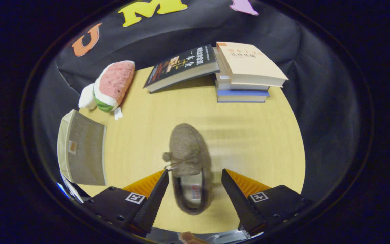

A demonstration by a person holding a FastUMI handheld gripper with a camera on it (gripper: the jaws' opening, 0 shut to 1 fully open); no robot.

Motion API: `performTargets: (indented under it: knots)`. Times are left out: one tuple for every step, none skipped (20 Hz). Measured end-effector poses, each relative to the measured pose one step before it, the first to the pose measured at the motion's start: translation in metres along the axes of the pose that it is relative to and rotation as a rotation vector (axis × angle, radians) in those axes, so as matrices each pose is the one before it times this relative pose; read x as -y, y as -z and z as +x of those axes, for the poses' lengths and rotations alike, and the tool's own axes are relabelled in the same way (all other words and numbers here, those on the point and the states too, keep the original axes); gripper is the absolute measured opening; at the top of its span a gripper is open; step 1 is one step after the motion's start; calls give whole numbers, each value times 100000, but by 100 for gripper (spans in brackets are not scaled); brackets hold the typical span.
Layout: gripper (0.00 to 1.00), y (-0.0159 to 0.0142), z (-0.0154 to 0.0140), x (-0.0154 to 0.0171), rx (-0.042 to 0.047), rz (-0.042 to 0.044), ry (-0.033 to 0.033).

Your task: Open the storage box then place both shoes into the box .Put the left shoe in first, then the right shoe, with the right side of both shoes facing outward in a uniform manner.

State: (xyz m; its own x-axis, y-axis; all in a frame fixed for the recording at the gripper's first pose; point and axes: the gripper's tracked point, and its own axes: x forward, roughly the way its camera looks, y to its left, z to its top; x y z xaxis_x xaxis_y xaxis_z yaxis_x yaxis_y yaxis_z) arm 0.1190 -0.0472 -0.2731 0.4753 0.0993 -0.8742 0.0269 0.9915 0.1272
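Note:
A grey-brown fuzzy shoe (pixel 190 162) with a small bow lies on the wooden table (pixel 256 142), toe pointing away from me. Its heel and opening sit between my two fingers, the toe reaching beyond them. My gripper (pixel 195 176) is open, the left finger (pixel 157 193) close beside the shoe, the right finger (pixel 237 196) a little apart from it. The beige fabric storage box (pixel 81 149) with its lid down stands at the table's left edge, left of the fingers.
A watermelon-slice plush toy (pixel 112 86) lies at the far left. A dark book (pixel 183 67) leans on a stack of books (pixel 245 73) at the far side. The table's curved edge runs along the right.

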Motion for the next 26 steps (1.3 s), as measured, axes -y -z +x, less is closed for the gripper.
performTargets:
  knots:
    - [95, 542, 769, 1078, -1499, -817, 2332]
    - [94, 632, 900, 544, -1739, -472, 701]
    - [92, 493, 839, 267, -2506, -290, 227]
    - [86, 497, 729, 216, -2273, 316, 192]
    - [80, 129, 687, 196, -1001, 254, 462]
    - [69, 492, 841, 361, -2580, -201, 1780]
    - [57, 403, -39, -541, -1920, 377, -2810]
    - [46, 264, 85, -280, -351, -556, -532]
    - [45, -189, 269, 92, 1044, -1589, 927]
    - [45, -106, 29, -28, 788, -1917, 629]
    - [46, -48, 88, -63, 772, -1811, 452]
    - [46, -147, 213, -153, 437, -1588, -173]
    - [46, 399, 151, -322, -2372, 1486, -1185]
    - [34, 91, 87, -9, -234, 3138, -720]
    - [22, -201, -95, -114, 502, 714, -18]
    - [10, 24, -319, 64, -165, -1394, 764]
    - [10, 151, 104, -166, 831, 764, -187]
    - [0, 447, -523, -520, -120, 335, -2719]
    - [0, 237, -227, -226, 112, -149, -1777]
    - [0, 170, -480, 18, 621, 1925, 7]
    - [0, 182, -586, -62, 202, 1971, -63]
    - [1, 183, -893, -316, 577, 1803, -1200]
    - [0, 103, -962, -628, 715, 1535, -1848]
    - [0, 86, -1116, -798, 392, 1165, -2430]
    - [0, 16, -1202, -857, 791, 1349, -2456]
    - [0, -206, -1301, -1022, 1509, 822, -1814]
